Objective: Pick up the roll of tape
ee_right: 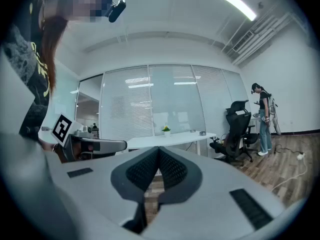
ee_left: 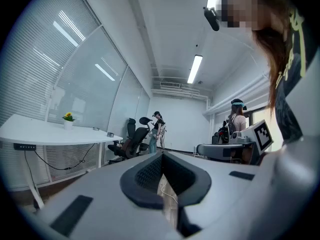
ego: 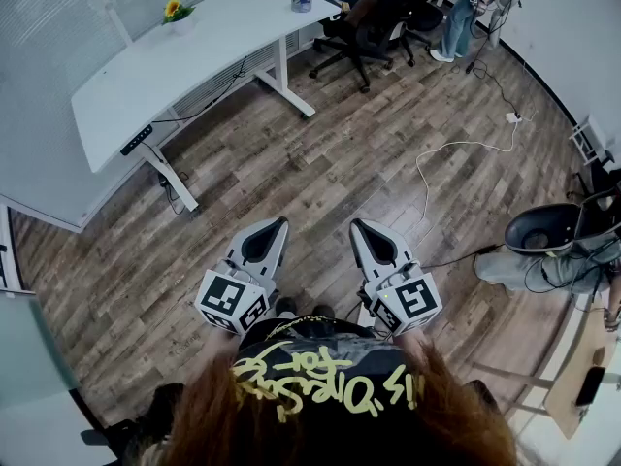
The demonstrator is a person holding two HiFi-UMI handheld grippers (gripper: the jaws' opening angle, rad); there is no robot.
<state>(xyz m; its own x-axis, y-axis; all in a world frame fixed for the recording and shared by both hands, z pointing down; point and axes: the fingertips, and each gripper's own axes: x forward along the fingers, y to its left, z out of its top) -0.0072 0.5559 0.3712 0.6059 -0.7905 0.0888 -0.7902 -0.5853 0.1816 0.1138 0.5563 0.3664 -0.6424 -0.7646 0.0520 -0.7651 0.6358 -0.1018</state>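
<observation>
Looking down in the head view, the left gripper [ego: 277,227] and right gripper [ego: 360,227] sit side by side, jaws together and empty. The roll of tape [ego: 302,5] lies well ahead on the desk's [ego: 194,56] far end. In the left gripper view it sits left of the jaws. In the right gripper view it sits right of them, and neither hand looks nearer.

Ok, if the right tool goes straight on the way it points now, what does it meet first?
Probably the white desk with the flower pot, dead ahead of the right tool across wooden floor. Depth and height are hard to judge.
</observation>
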